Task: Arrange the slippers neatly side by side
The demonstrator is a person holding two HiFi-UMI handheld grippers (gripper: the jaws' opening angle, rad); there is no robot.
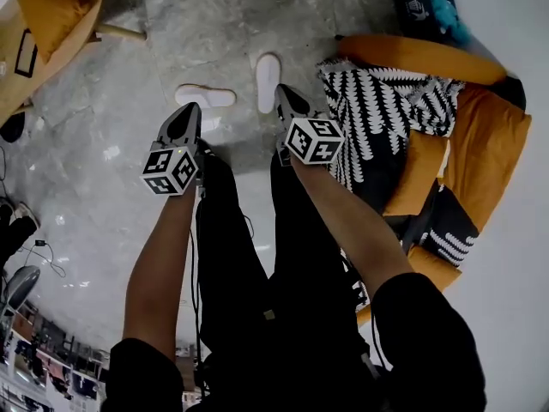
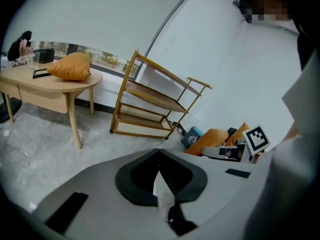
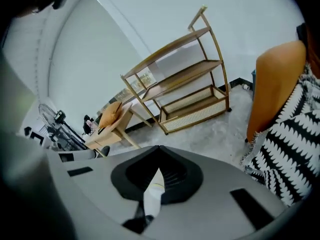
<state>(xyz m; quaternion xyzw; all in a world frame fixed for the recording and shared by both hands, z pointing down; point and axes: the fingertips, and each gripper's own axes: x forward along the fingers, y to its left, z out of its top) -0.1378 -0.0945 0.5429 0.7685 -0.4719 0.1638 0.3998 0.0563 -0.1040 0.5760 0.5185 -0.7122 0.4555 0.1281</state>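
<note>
**Markings.** No legible writing. Each gripper carries a cube with black-and-white square markers: left cube (image 1: 170,170), right cube (image 1: 314,139). A dark bag (image 1: 416,9) at 1 o'clock in the head view bears a white print too small to read.

**Jaw state.** Left gripper (image 1: 190,114): jaws closed tip to tip, nothing between them. Right gripper (image 1: 285,94): jaws closed tip to tip, nothing between them. Both grippers are raised above the grey stone floor (image 1: 111,230) on outstretched arms.

**Slipper position.** Both white slippers lie on the floor, clear of the jaws and untouched.
- The crosswise slipper (image 1: 206,97) appears at 1 o'clock from the left gripper's tip, its long axis running 3 to 9 o'clock.
- The lengthwise slipper (image 1: 268,80) appears at 11 o'clock from the right gripper's tip, its long axis running 12 to 6 o'clock.
- The two form an L, close but not parallel.

**Surroundings.** An orange sofa (image 1: 489,136) with a black-and-white patterned blanket (image 1: 377,110) lies at 3 o'clock of the slippers. Both gripper views face a wooden shelf rack (image 2: 155,101). A wooden table (image 2: 50,81) with an orange cushion (image 2: 72,66) stands at 9 o'clock of the rack.
</note>
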